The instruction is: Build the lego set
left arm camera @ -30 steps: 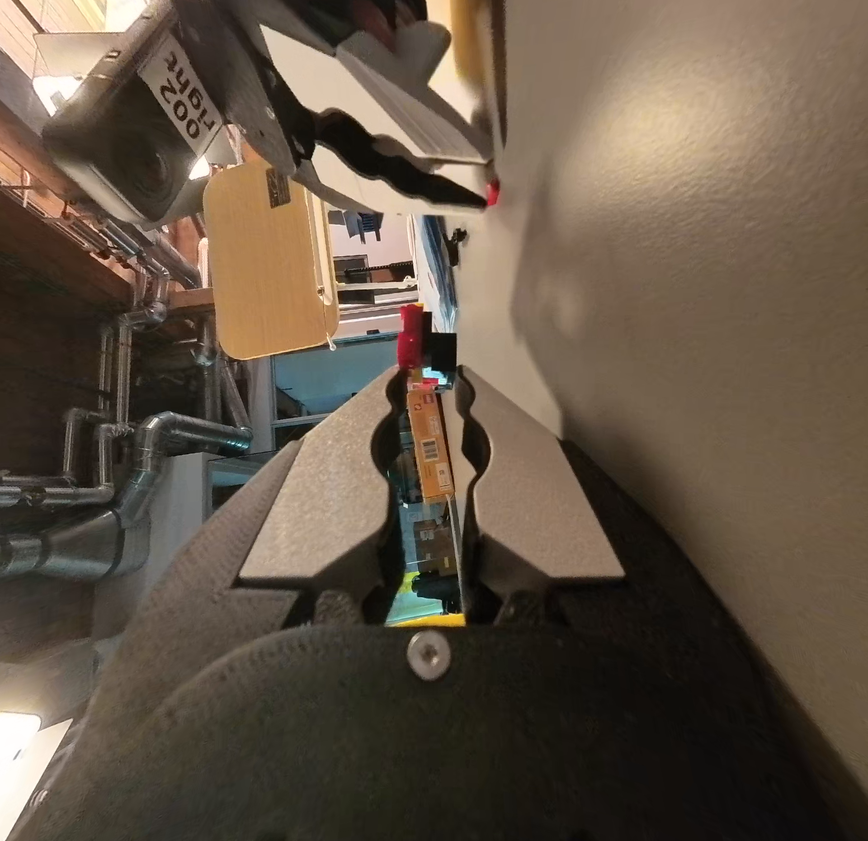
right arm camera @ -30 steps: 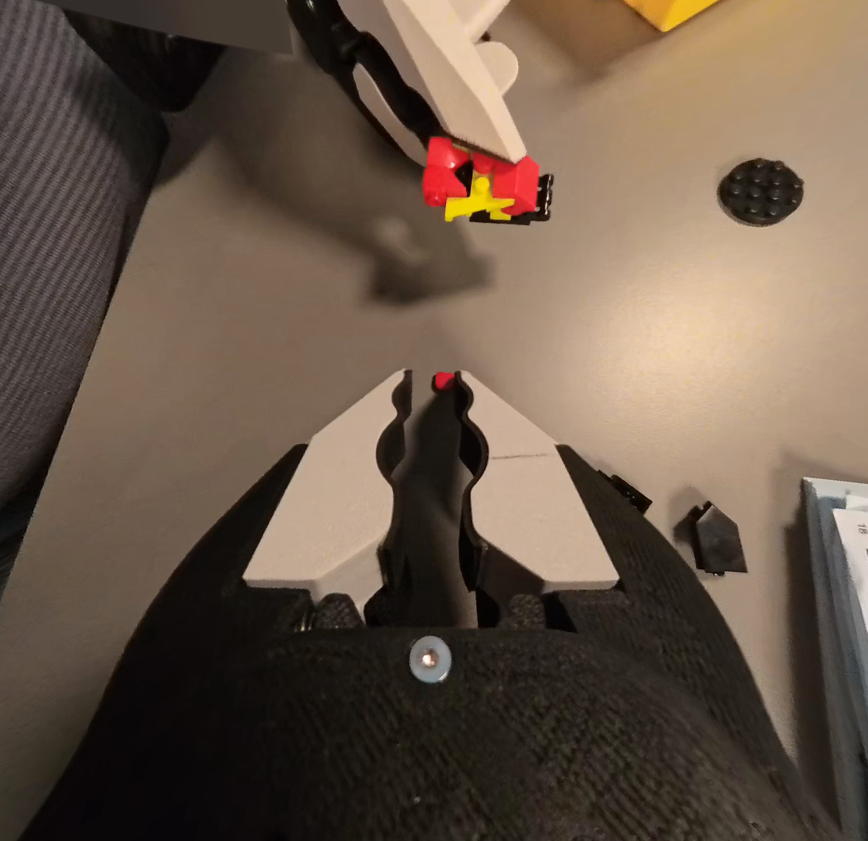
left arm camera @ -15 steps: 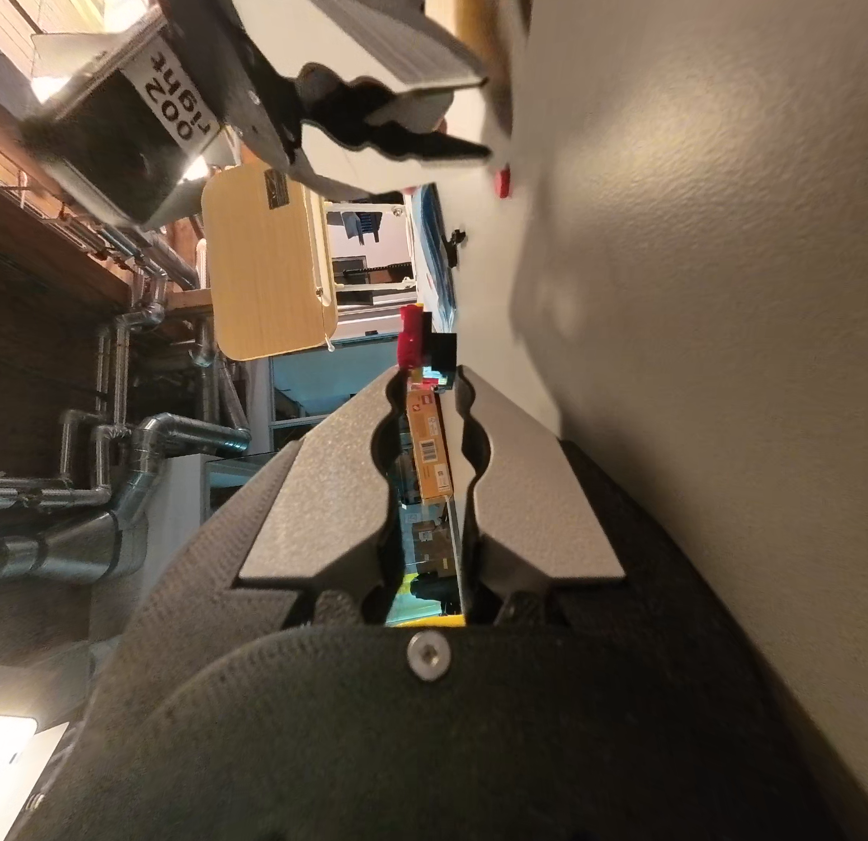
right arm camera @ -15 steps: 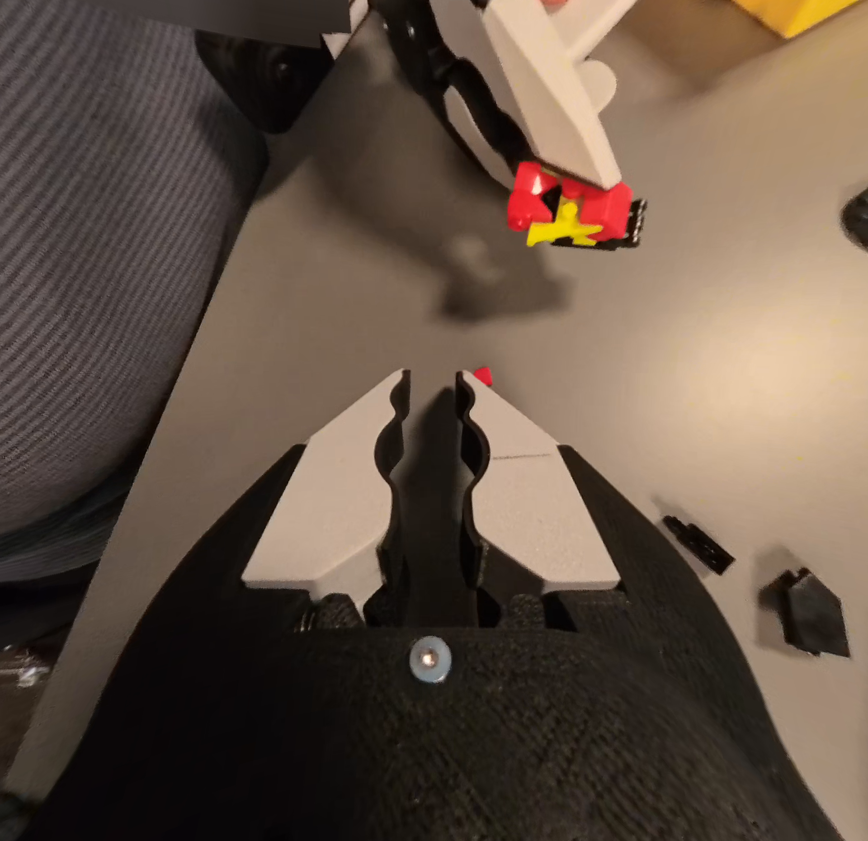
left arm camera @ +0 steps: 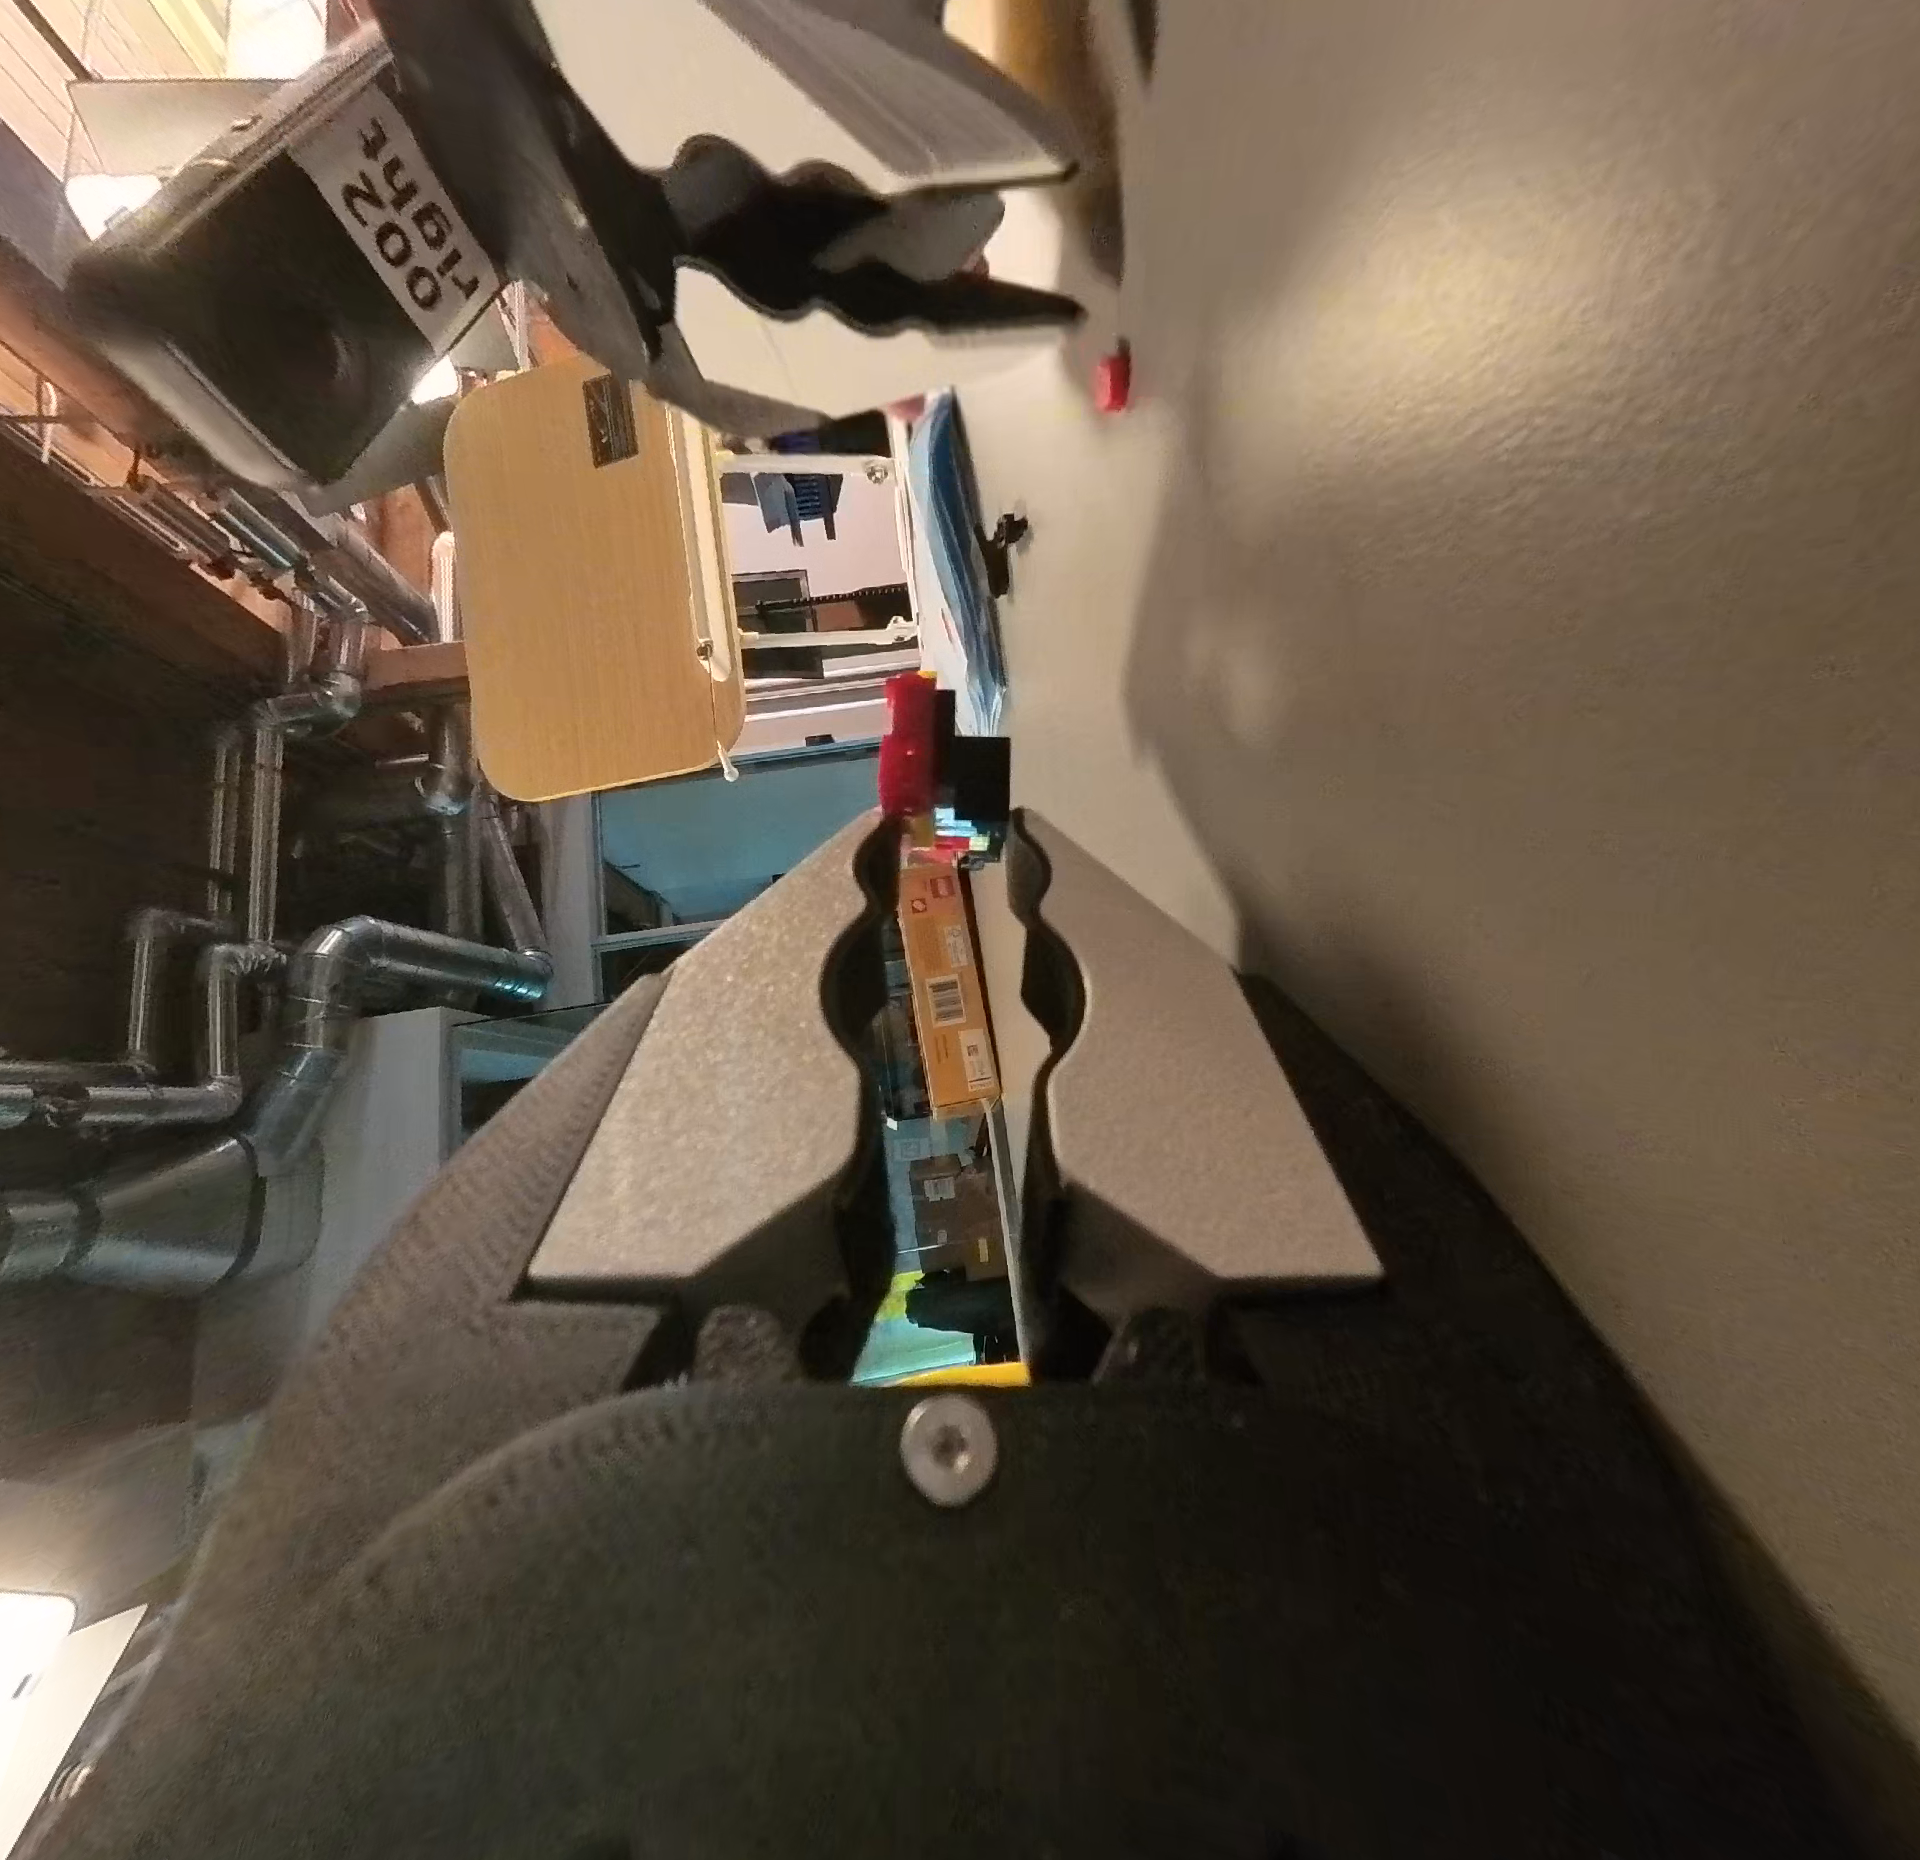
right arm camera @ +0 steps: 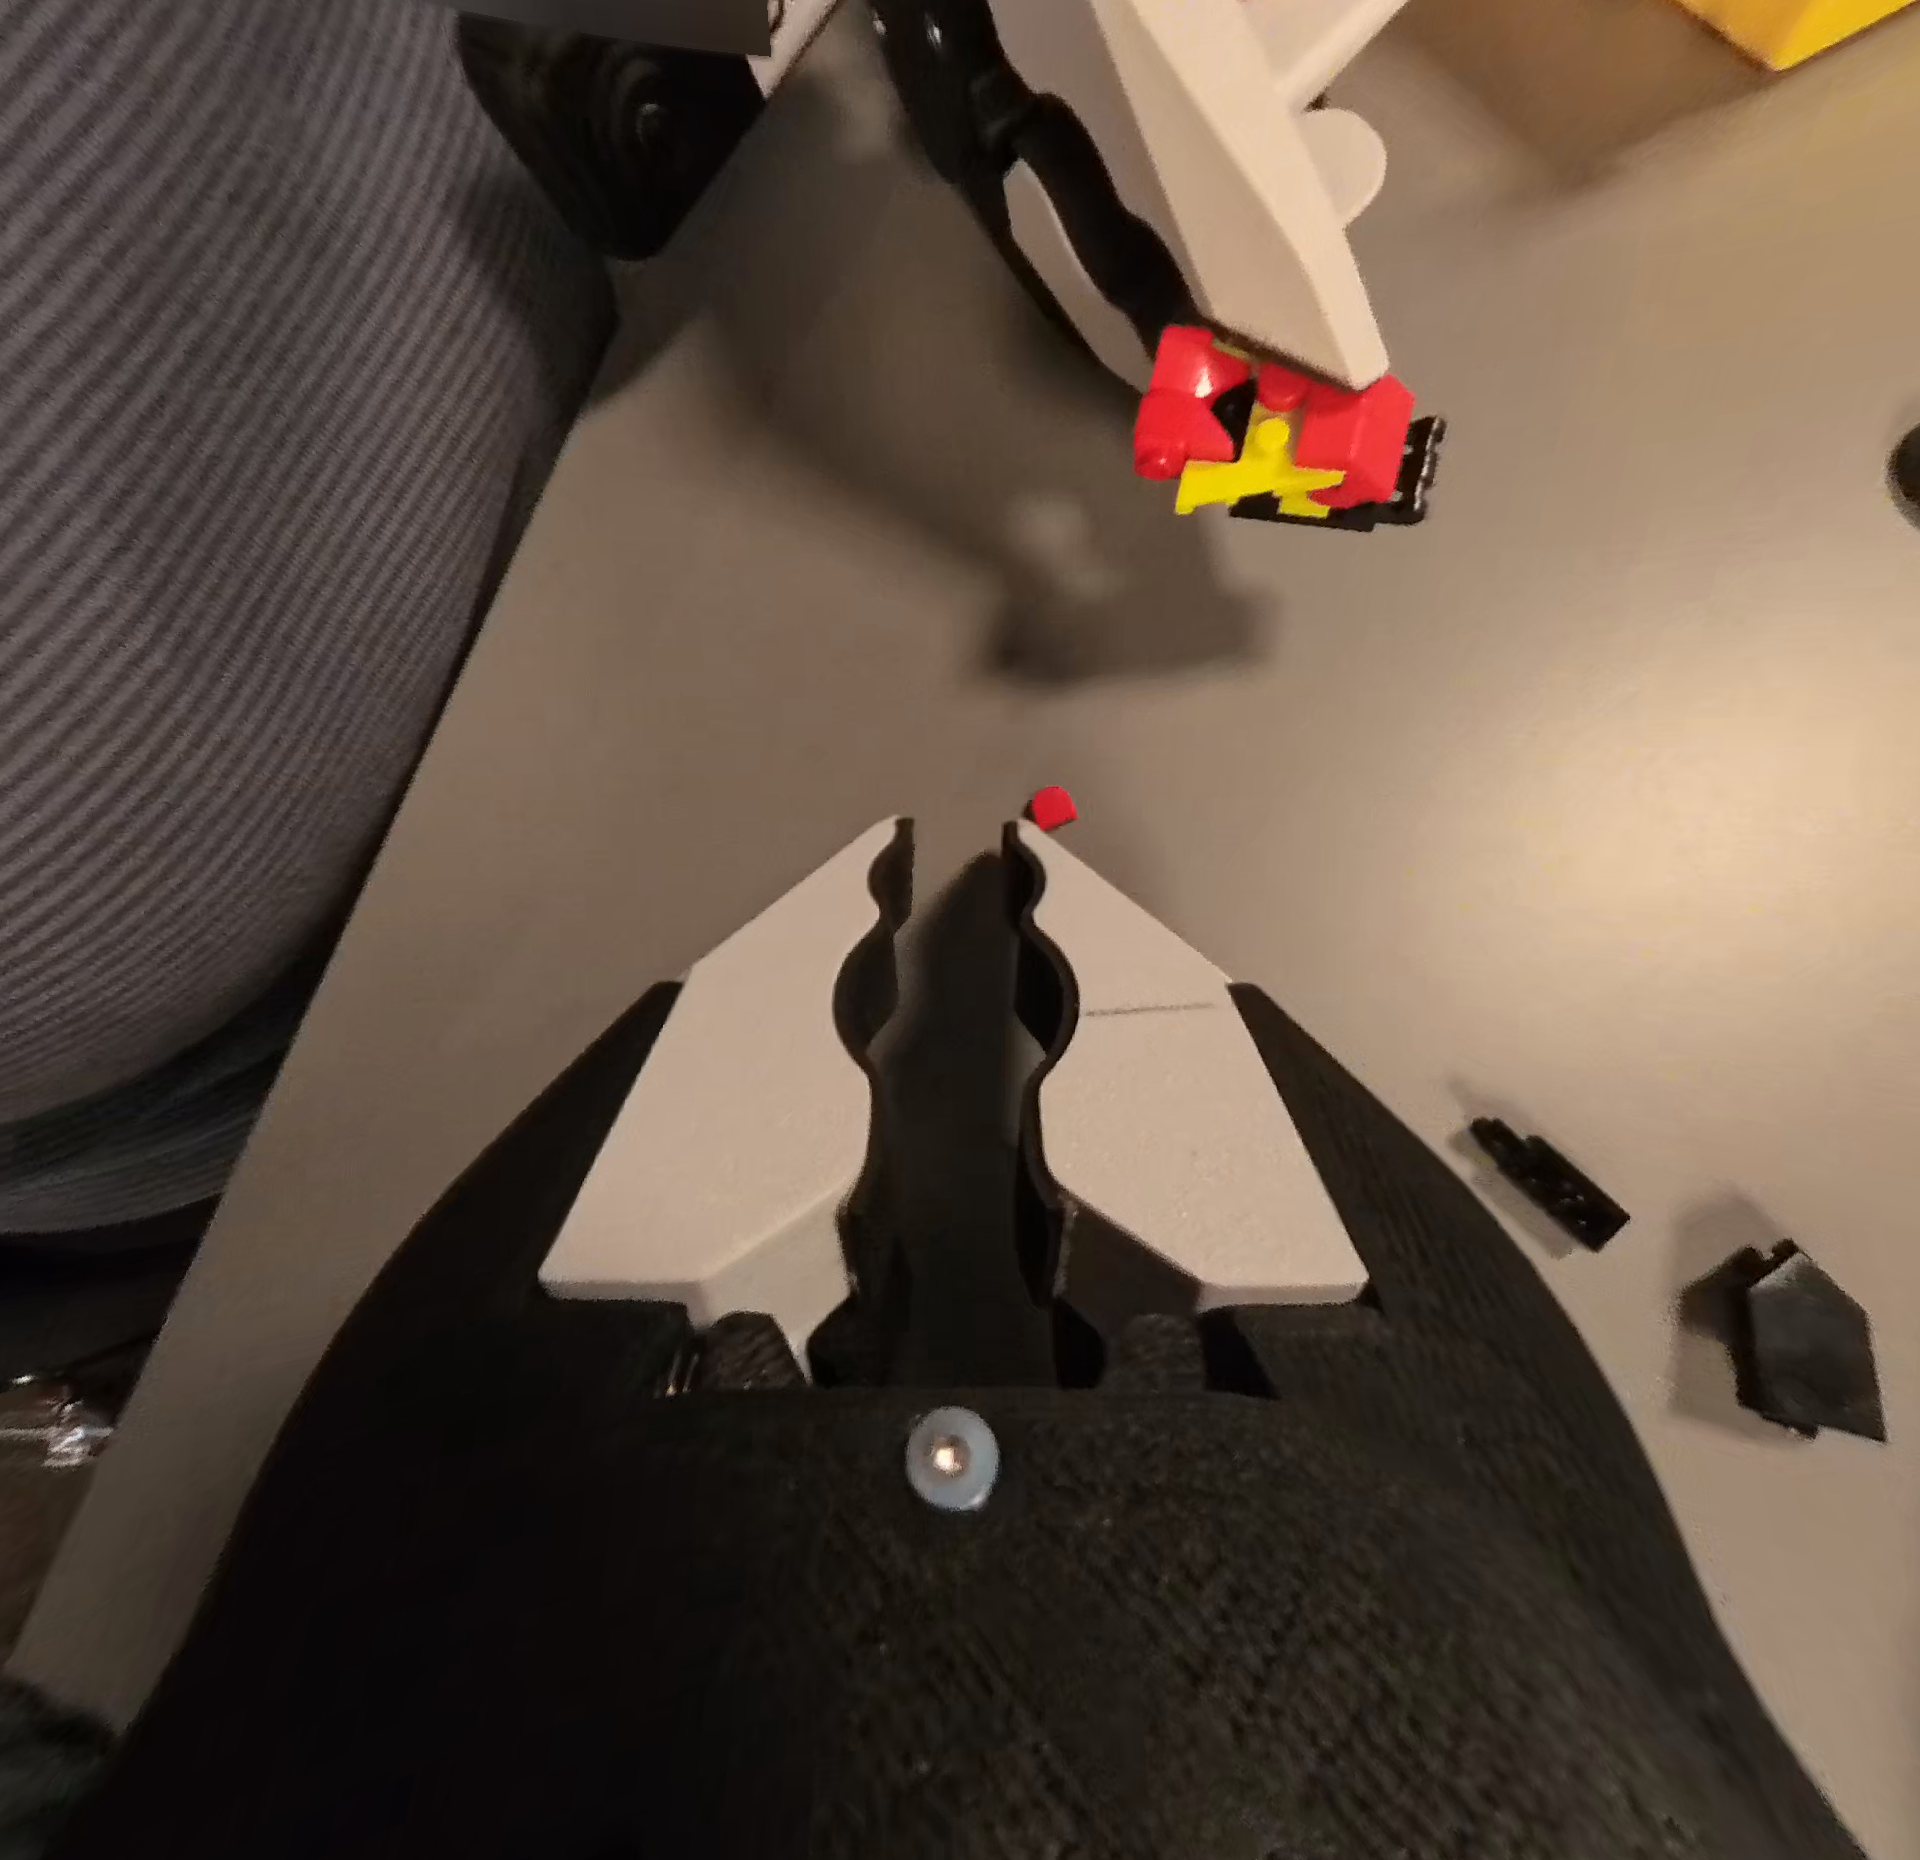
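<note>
One red stud [right arm camera: 1051,807] lies loose at one o'clock off the empty, slightly parted right gripper [right arm camera: 958,836]; recentre, then pinch. Left gripper [left arm camera: 943,836] clamps the model [right arm camera: 1283,439]

Right tool [right arm camera: 958,834] parted, empty; red stud [right arm camera: 1051,807] beside tip.

We see a small red, yellow and black lego assembly [right arm camera: 1283,439] pinched at the left gripper [right arm camera: 1288,356] tips, raised off the grey worktop [right arm camera: 1558,771]. A tiny red piece [right arm camera: 1051,808] lies loose on it, with a black strip piece [right arm camera: 1548,1182] and a black sloped piece [right arm camera: 1792,1343] lying apart.
</note>
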The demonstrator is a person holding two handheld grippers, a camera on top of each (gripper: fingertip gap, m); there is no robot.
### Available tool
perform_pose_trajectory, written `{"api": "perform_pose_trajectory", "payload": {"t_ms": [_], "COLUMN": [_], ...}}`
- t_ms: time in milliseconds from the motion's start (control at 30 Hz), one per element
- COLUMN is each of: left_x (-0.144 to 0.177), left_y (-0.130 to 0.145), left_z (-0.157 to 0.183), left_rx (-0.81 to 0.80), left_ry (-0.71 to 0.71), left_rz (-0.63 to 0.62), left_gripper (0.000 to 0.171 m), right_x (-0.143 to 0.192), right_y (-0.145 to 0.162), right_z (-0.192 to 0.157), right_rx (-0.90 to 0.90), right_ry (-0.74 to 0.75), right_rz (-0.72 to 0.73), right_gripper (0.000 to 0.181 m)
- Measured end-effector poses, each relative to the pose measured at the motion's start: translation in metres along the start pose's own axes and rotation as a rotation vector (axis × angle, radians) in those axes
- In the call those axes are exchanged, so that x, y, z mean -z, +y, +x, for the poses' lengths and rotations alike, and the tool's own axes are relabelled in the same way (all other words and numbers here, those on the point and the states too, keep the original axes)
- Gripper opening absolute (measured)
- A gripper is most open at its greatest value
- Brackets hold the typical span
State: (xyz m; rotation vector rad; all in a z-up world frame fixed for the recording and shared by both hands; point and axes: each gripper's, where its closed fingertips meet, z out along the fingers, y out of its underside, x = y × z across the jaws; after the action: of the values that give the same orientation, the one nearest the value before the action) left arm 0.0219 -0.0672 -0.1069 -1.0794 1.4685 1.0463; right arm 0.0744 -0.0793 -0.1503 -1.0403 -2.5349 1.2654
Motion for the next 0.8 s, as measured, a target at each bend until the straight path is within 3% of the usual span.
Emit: {"api": "perform_pose_trajectory", "payload": {"t_ms": [200, 333, 500, 800], "left_x": [-0.002, -0.003, -0.005, -0.008], "left_y": [-0.001, -0.001, -0.002, -0.007], "left_z": [0.001, 0.001, 0.002, 0.000], "left_rx": [0.002, 0.002, -0.001, -0.007], "left_ry": [0.002, 0.002, -0.001, -0.018], "left_rz": [-0.001, -0.001, 0.002, 0.012], "left_gripper": [0.020, 0.019, 0.019, 0.019], "right_x": [-0.003, -0.004, -0.003, -0.008], "right_y": [-0.001, 0.002, -0.006, -0.001], "right_z": [0.007, -0.003, 0.014, 0.017], "right_rx": [0.012, 0.008, 0.080, 0.057], "right_ry": [0.041, -0.021, 0.095, 0.093], "right_rz": [0.006, -0.008, 0.037, 0.012], "right_gripper": [0.024, 0.016, 0.021, 0.006]}}
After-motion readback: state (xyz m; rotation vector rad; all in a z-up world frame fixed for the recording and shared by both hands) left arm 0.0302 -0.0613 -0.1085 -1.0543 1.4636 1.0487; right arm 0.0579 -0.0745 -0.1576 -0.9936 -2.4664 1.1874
